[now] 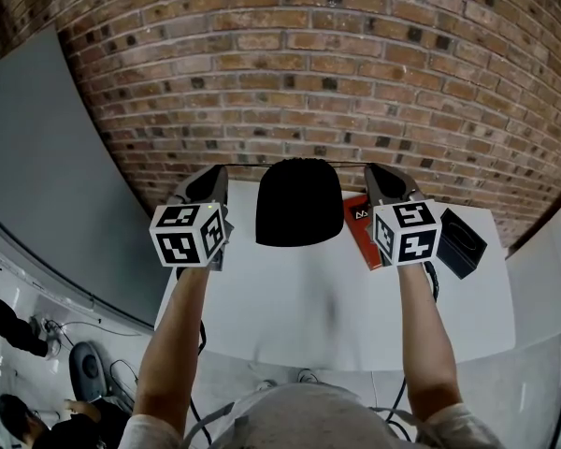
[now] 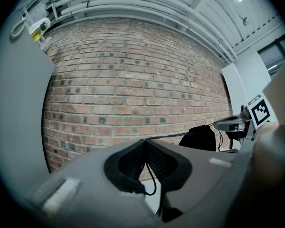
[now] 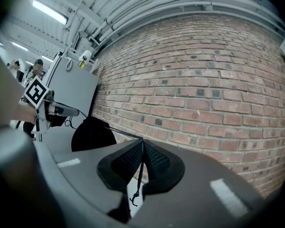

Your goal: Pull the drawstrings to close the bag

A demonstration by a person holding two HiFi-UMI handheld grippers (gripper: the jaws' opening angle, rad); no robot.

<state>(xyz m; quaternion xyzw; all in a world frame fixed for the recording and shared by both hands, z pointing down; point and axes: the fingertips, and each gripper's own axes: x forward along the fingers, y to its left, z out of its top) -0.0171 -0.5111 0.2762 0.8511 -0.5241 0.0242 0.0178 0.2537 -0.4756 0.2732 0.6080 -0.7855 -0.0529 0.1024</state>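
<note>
A black drawstring bag [image 1: 299, 204] hangs upright over the white table [image 1: 309, 307], its mouth gathered at the top. Its two thin black drawstrings [image 1: 248, 165] run out sideways, pulled taut in a straight line. My left gripper [image 1: 220, 170] is shut on the left string's end, and the cord [image 2: 151, 175] loops down between its pads. My right gripper [image 1: 374, 169] is shut on the right string [image 3: 140, 167], whose tip dangles below the jaws. From the left gripper view the bag [image 2: 199, 137] sits to the right. In the right gripper view the bag [image 3: 91, 134] is at the left.
A red box [image 1: 358, 227] lies on the table just right of the bag, and a black box [image 1: 461, 241] sits further right. A brick wall [image 1: 299, 73] rises right behind the table. A grey panel [image 1: 47, 176] stands at the left.
</note>
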